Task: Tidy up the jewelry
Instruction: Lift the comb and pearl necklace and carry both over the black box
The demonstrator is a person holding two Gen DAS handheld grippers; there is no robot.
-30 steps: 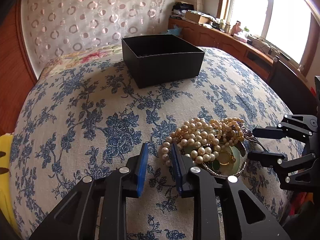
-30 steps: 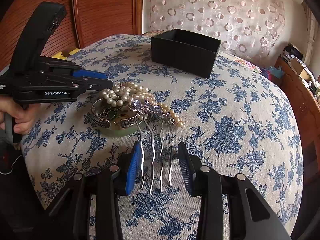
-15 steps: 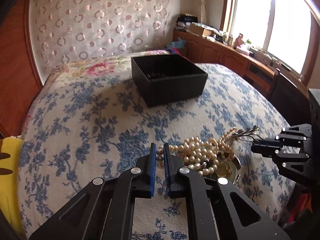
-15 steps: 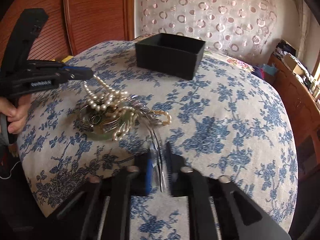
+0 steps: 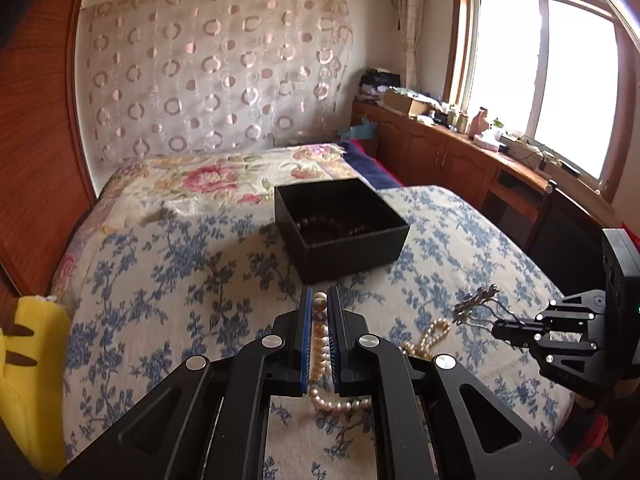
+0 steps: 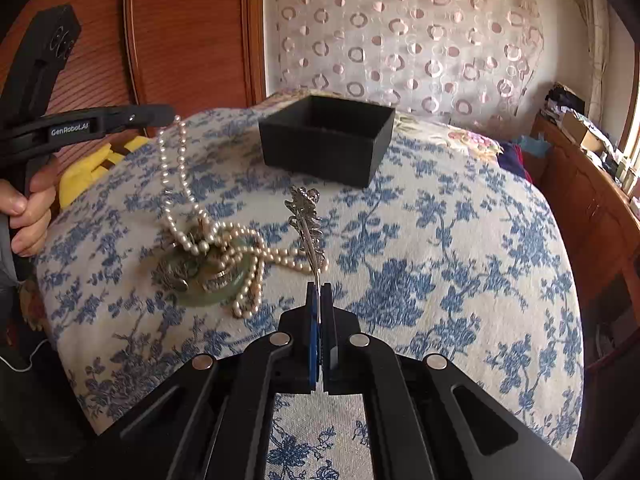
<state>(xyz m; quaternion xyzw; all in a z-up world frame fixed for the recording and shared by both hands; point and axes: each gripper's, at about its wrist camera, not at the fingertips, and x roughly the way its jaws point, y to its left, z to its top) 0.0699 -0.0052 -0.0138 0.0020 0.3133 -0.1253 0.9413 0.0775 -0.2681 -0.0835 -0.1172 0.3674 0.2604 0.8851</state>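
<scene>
Beads (image 5: 336,226) inside black box (image 5: 360,252) show only from left wrist

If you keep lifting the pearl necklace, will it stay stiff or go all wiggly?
Probably wiggly: the pearl necklace hangs limp from the left gripper. It may snag, since its loops tangle around the green jade disc. Loose beads would likely swing.

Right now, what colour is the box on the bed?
Black, inside and out. The box shows best in the right wrist view.
</scene>
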